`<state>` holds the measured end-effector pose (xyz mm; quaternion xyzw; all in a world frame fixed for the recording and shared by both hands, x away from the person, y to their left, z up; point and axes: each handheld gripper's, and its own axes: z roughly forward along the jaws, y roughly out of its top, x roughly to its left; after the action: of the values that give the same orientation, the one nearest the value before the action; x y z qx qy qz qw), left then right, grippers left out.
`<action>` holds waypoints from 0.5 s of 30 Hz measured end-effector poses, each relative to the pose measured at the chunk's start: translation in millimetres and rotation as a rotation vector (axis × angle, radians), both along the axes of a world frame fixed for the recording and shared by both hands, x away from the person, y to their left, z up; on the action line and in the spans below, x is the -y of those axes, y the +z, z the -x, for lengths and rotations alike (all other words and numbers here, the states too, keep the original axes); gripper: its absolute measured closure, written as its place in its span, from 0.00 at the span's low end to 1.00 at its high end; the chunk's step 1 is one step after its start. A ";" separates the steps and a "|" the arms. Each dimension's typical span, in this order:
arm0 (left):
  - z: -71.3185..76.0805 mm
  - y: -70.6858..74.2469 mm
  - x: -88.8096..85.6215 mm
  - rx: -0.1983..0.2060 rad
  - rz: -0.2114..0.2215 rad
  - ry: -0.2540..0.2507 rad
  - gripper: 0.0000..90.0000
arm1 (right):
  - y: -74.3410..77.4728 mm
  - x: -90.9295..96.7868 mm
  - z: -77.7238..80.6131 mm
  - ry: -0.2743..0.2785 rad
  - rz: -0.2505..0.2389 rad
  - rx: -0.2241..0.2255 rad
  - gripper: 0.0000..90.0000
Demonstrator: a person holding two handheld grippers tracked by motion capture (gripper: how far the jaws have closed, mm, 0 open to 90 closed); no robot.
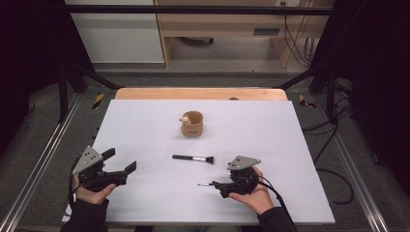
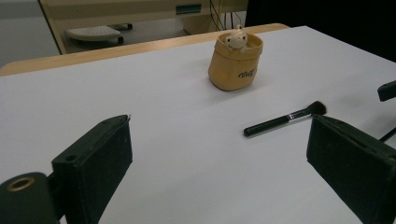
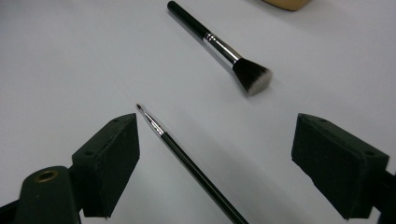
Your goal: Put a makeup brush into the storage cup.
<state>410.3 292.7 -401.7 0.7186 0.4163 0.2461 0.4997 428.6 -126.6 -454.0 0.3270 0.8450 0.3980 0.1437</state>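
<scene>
Nothing started, I'd say — left gripper [image 1: 118,162] & right gripper [image 1: 212,184] both wide open, empty; brushes [image 1: 193,158] lie outside cup [image 1: 192,123]

Grey floor [image 1: 43,125]; wooden furniture [image 1: 227,24]

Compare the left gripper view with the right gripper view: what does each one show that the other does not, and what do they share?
Left gripper view alone: the whole tan cup with a small toy figure inside, and the wooden table edge. Right gripper view alone: a thin pointed brush lying between its open jaws. Both: the black makeup brush on the white table cover.
</scene>
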 end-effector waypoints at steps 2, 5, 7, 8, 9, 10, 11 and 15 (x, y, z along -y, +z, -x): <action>0.1 0.2 0.0 0.001 0.001 -0.001 0.07 | -2.7 -2.3 0.1 0.004 0.021 -0.008 0.19; 0.0 0.1 -0.1 0.000 0.002 0.000 0.07 | -6.3 -4.6 -0.3 0.012 0.034 -0.014 0.21; 0.0 0.1 0.0 0.000 0.001 -0.001 0.07 | -7.6 -5.1 -0.6 0.012 0.038 -0.021 0.22; -0.1 0.0 0.0 -0.001 0.001 -0.001 0.07 | -8.5 -5.3 -0.9 0.018 0.039 -0.021 0.23; -0.1 0.0 0.1 0.000 0.001 -0.001 0.07 | -8.9 -5.8 -0.7 0.019 0.047 -0.028 0.23; 0.0 0.0 0.1 0.000 0.001 -0.002 0.07 | -9.9 -6.6 -0.7 0.020 0.046 -0.030 0.24; 0.0 0.1 0.1 0.000 0.002 -0.002 0.07 | -10.6 -7.2 -0.7 0.019 0.053 -0.029 0.24; 0.0 0.2 0.0 0.000 0.002 -0.002 0.07 | -13.2 -8.6 -0.9 0.030 0.070 -0.036 0.27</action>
<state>410.3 292.6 -401.5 0.7185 0.4157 0.2450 0.5009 429.5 -118.0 -467.3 0.3159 0.8657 0.3645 0.1339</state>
